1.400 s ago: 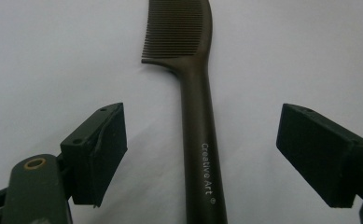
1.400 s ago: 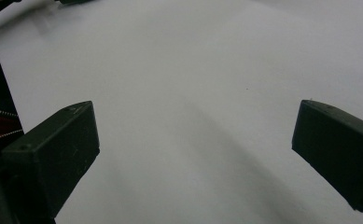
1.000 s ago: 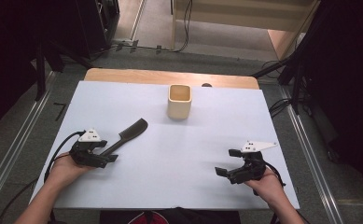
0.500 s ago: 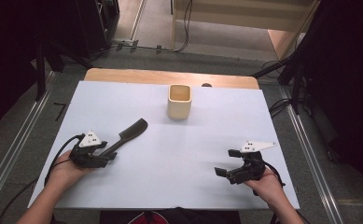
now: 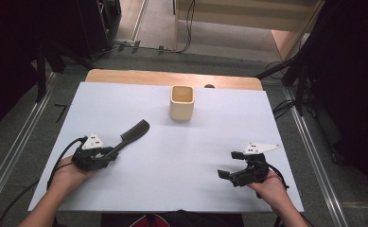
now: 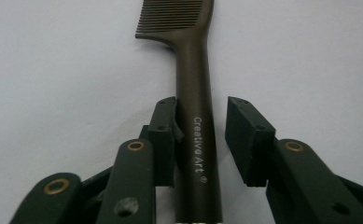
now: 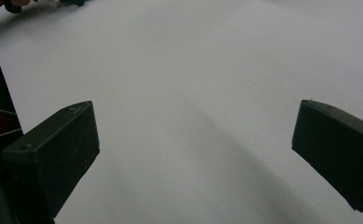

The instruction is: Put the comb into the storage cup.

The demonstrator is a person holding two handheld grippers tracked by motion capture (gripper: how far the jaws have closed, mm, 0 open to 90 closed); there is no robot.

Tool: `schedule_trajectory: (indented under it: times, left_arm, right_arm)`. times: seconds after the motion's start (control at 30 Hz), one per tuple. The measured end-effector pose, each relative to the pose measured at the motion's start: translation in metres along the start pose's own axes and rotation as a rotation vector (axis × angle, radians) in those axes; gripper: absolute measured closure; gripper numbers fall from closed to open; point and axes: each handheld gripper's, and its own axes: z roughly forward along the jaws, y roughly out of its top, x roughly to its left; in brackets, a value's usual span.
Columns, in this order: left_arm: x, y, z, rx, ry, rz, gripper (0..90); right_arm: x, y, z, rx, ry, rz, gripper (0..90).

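So the left gripper (image 6: 200,135) is down at the near-left of the table (image 5: 210,142), and its jaws have just been closing in on the handle of the dark comb (image 6: 194,116). From the left gripper view, one pad sits right against the handle while the other is a bit off it, so I'd say it's straddling the comb rather than really clamping it. The comb lies flat on the white surface, teeth end pointing away toward the far side, roughly in the direction of the beige cup (image 5: 182,102) that stands upright near the far middle.

The right gripper (image 5: 238,171) rests at the near-right, well apart from everything, jaws spread wide with nothing between them.

What could go wrong, in my opinion: the handle is off-centre in the jaws, so as the free pad comes in it may shove the comb sideways or twist it instead of pinching it square. The handle looks smooth and rounded, so a weak bite could let it pivot and droop at the toothed end once lifted. Also the grab is near the tail of the handle, so all that length hanging out front makes it easy to swing.
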Motion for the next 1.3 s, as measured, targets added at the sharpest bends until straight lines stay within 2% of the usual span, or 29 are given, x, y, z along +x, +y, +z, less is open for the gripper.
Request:
schedule_trajectory:
  times: [0.07, 0.2, 0.63, 0.77, 1.0, 1.3]
  left_arm:
    - [0.0, 0.001, 0.0, 0.008, 0.003, -0.002, 69.9]
    - [0.001, 0.001, 0.0, 0.002, -0.003, -0.038, 72.7]
    - [0.005, 0.004, 0.0, 0.011, -0.027, -0.097, 73.5]
    - [0.009, 0.004, 0.0, 0.013, -0.05, -0.147, 73.6]
    - [0.01, 0.006, -0.001, 0.025, -0.054, -0.162, 73.6]
    - [0.017, 0.01, -0.006, 0.015, -0.072, -0.21, 73.7]
  right_arm:
    - [0.0, 0.0, 0.0, 0.002, 0.003, -0.001, 0.0]
    - [0.0, 0.0, 0.0, 0.001, 0.005, 0.002, 0.0]
    - [-0.001, 0.002, 0.003, 0.0, 0.007, -0.007, 0.0]
    - [-0.003, 0.004, 0.005, 0.004, 0.007, -0.009, 0.0]
    - [-0.003, 0.004, 0.006, 0.005, 0.008, -0.012, 0.0]
    - [0.0, 0.003, 0.006, 0.008, 0.023, -0.013, 0.0]
